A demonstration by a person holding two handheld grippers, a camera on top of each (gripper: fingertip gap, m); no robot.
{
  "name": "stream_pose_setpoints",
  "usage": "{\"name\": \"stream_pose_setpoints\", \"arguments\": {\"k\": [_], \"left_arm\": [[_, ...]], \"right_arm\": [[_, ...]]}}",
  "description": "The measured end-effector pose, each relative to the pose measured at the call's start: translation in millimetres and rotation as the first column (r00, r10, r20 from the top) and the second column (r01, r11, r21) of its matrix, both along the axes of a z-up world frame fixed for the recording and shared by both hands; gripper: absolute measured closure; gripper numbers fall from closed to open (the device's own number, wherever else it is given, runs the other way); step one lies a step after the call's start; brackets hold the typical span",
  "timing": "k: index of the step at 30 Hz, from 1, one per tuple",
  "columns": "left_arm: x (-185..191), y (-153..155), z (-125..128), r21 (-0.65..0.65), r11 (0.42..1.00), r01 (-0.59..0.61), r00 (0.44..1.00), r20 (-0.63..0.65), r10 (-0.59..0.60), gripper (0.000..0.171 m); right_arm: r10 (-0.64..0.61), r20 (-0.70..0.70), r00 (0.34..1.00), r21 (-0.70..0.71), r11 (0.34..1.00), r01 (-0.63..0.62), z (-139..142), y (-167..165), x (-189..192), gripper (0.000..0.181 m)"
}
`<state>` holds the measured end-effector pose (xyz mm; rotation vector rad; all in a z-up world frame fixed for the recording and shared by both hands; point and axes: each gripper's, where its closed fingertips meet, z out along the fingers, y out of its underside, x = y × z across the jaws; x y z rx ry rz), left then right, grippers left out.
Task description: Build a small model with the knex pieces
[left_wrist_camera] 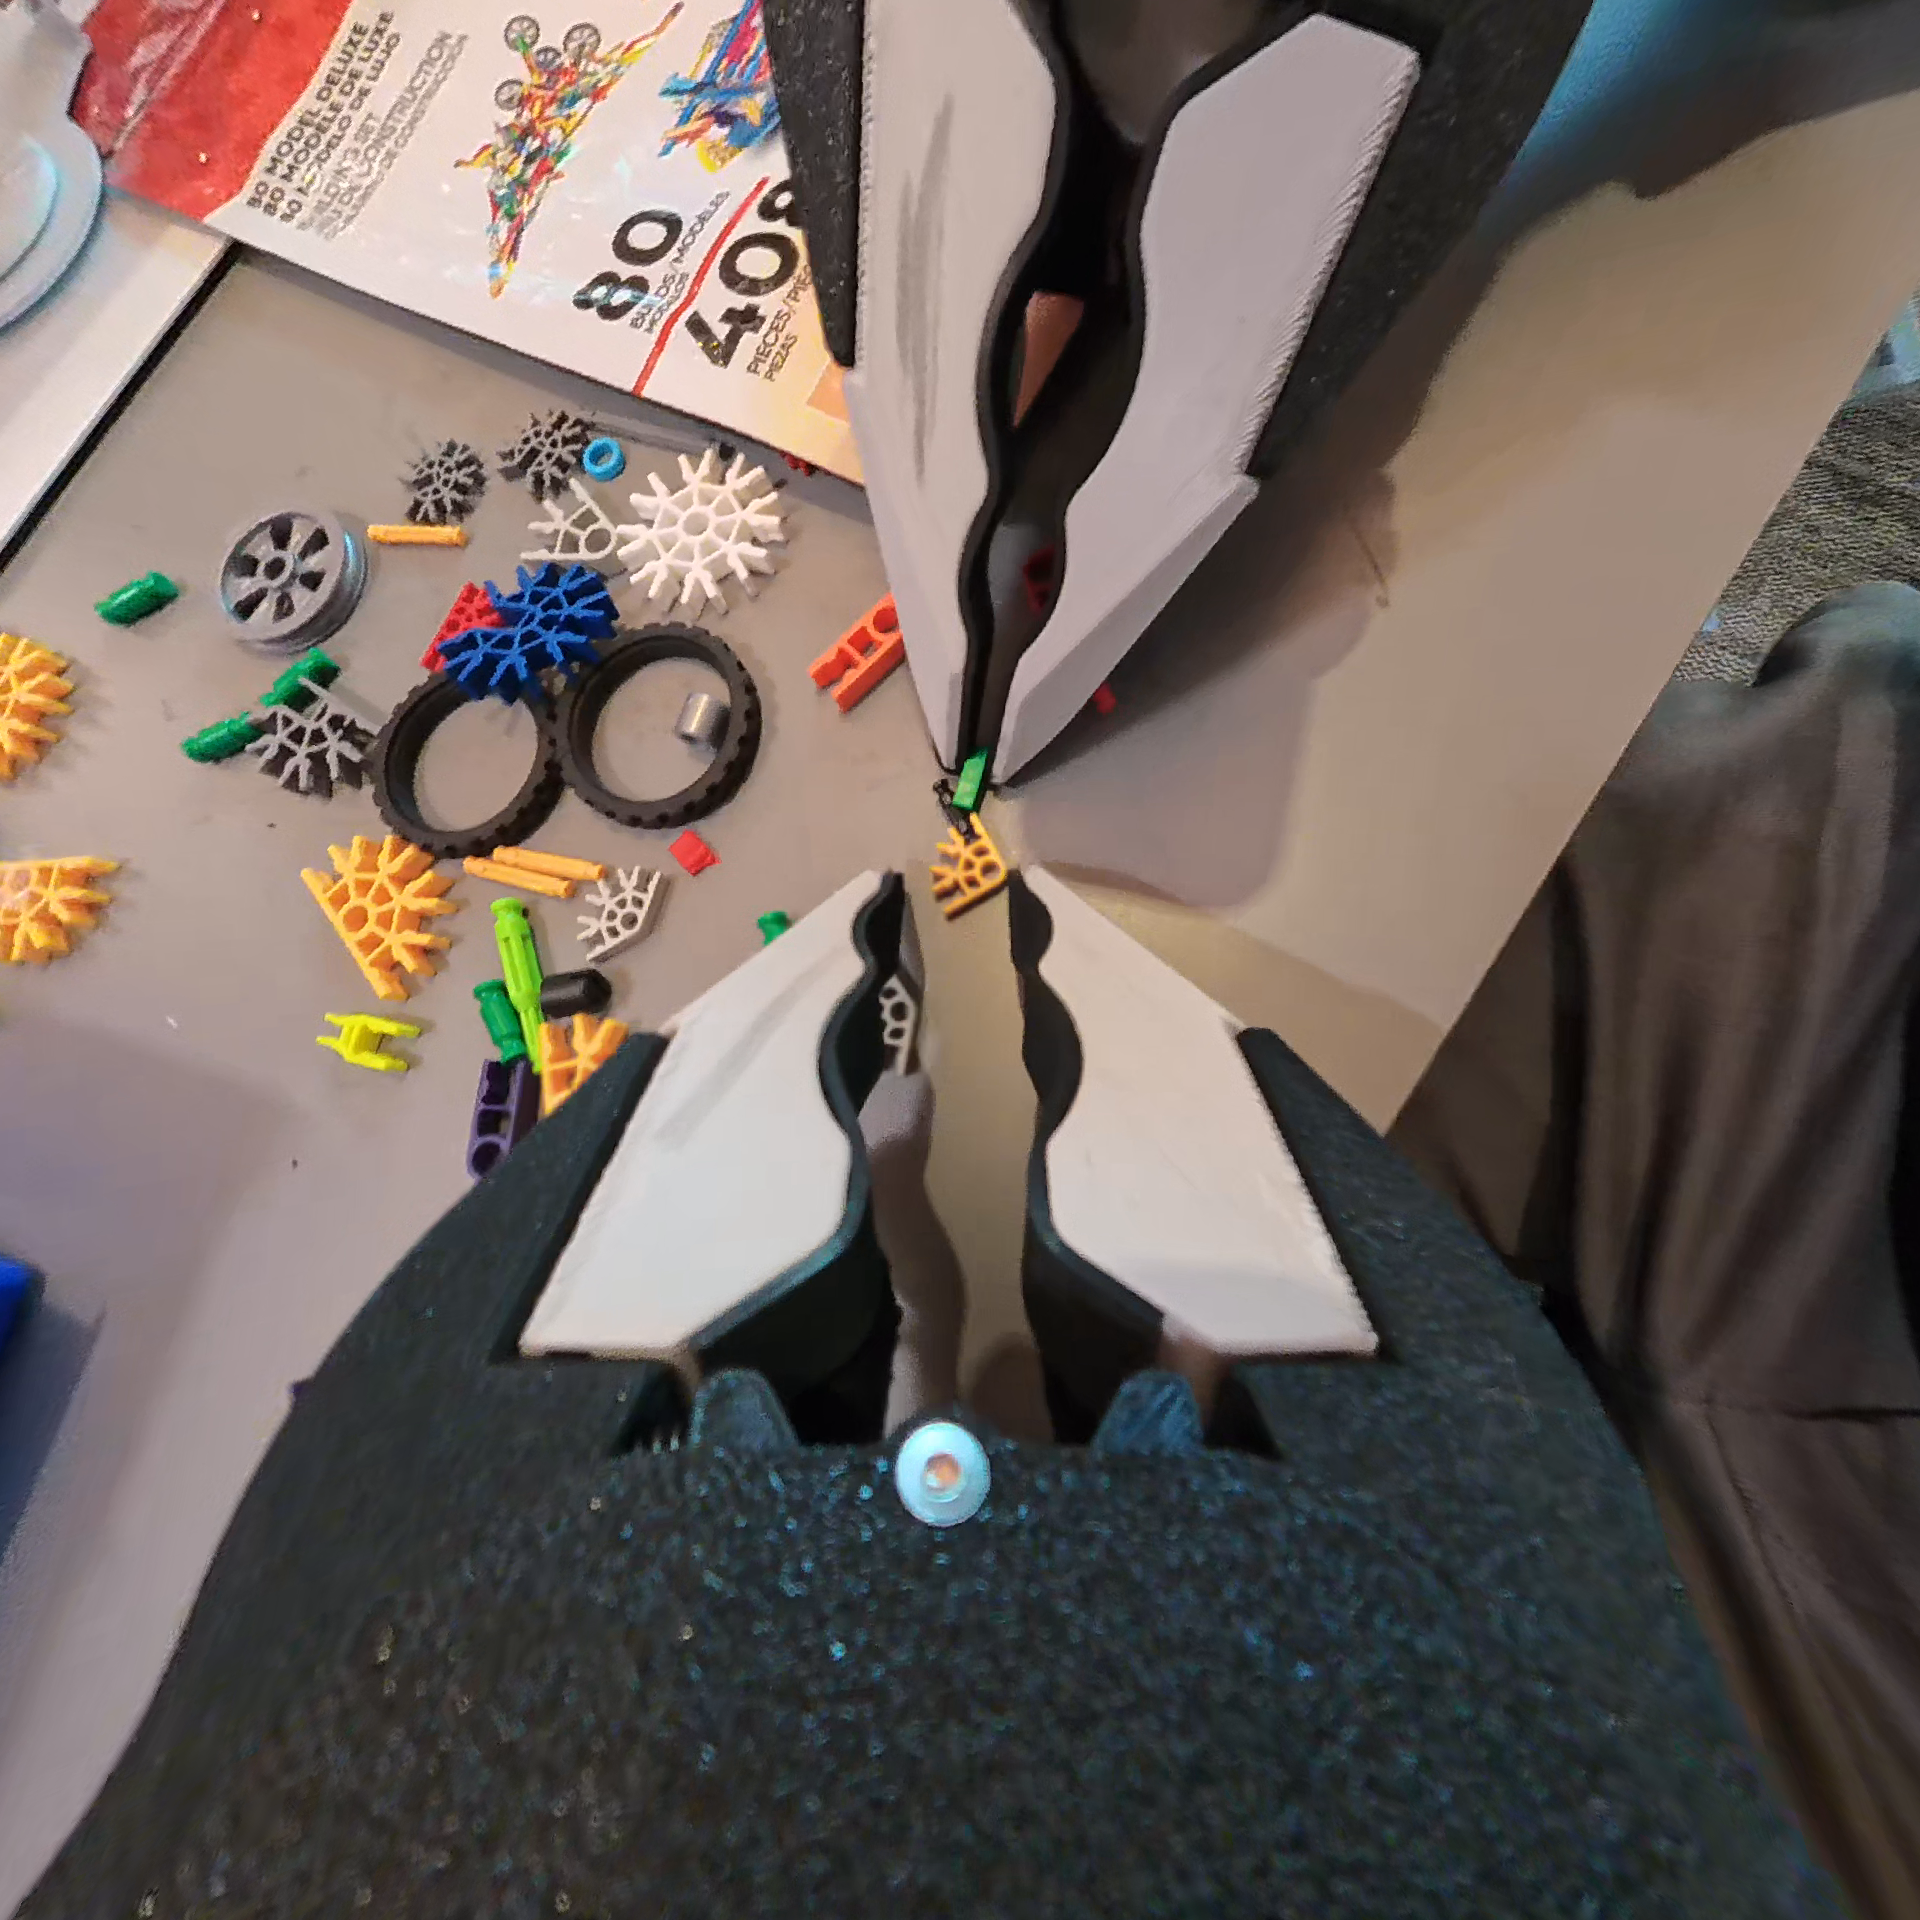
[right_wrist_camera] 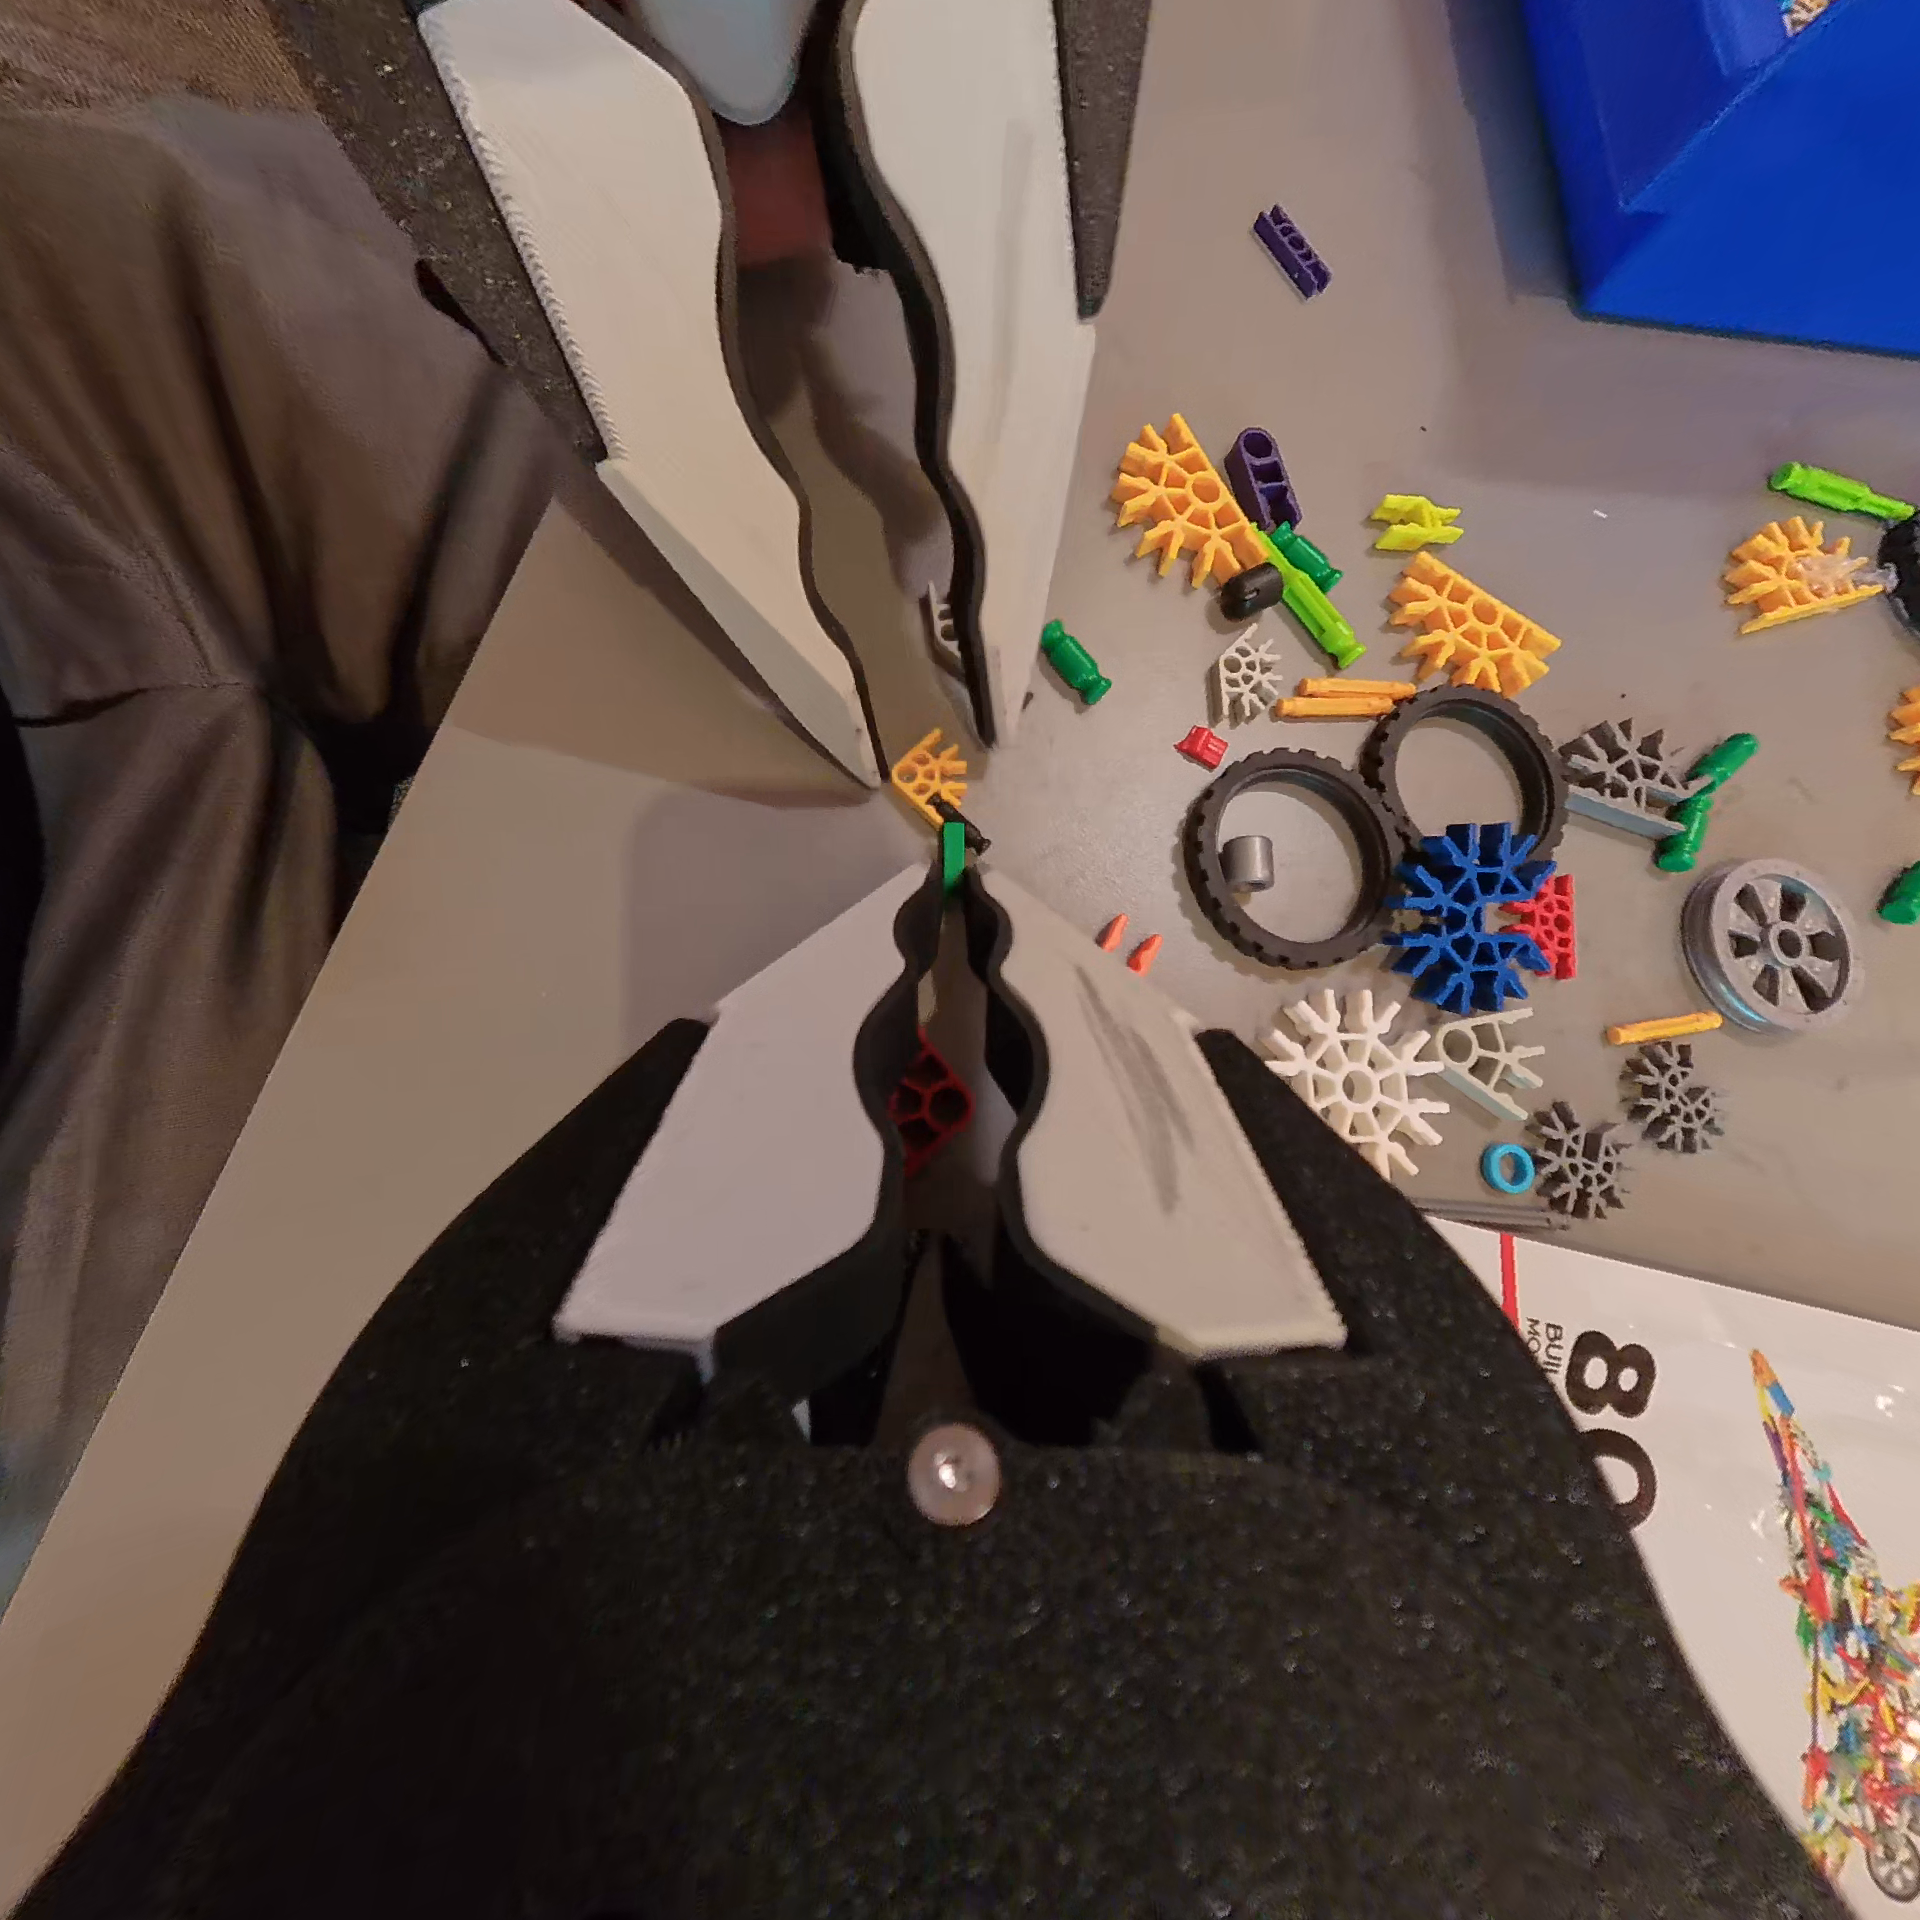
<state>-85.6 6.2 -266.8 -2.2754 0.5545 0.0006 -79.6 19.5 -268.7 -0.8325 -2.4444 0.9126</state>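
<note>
My right gripper is shut on a short green rod that sticks out of its tips. The rod's far end meets a small yellow connector, with a tiny black piece at the joint. My left gripper faces the right gripper tip to tip. Its jaws stand a little apart, and the yellow connector sits between the tips with a small gap on one side. The green rod shows just beyond it. Both grippers are near the table's edge.
Loose building pieces cover the grey table: two black tyres, a blue connector, a white snowflake connector, a grey wheel hub, yellow fans and rods. A printed sheet and a blue box lie nearby. A person's grey clothing is beyond the edge. My two grippers' fingertips are within a few centimetres of each other. Left tips and right tips are each some 15 cm from the grey wheel hub. Look for it in the right wrist view too.
</note>
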Motion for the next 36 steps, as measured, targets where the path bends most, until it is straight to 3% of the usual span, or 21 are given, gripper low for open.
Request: {"name": "stream_pose_setpoints", "arguments": {"k": [5, 24, 32, 36], "left_arm": [[3.8, 1.2, -0.5, 0.012, 0.999, -0.043, 0.998, -0.037, 0.044, 0.160], [10.6, 3.6, -0.8, 0.037, 0.999, -0.003, 0.997, -0.072, 0.005, 0.164], [11.0, 3.6, -1.0, 0.028, 1.000, 0.004, 0.999, -0.050, -0.003, 0.164], [11.9, 4.7, -1.2, 0.030, 1.000, 0.010, 0.998, -0.056, -0.008, 0.164]], "right_arm": [[-0.028, 0.005, 1.000, 0.014, 1.000, 0.028, 0.0, 0.1, -0.5, 0.180], [-0.129, 0.057, 0.990, -0.024, 0.991, 0.130, 0.1, -0.9, -2.5, 0.180], [-0.094, 0.050, 0.994, -0.013, 0.995, 0.095, -0.2, -0.4, -1.4, 0.179], [-0.055, 0.056, 0.997, -0.010, 0.998, 0.055, 0.9, 0.6, 0.8, 0.164]]}}
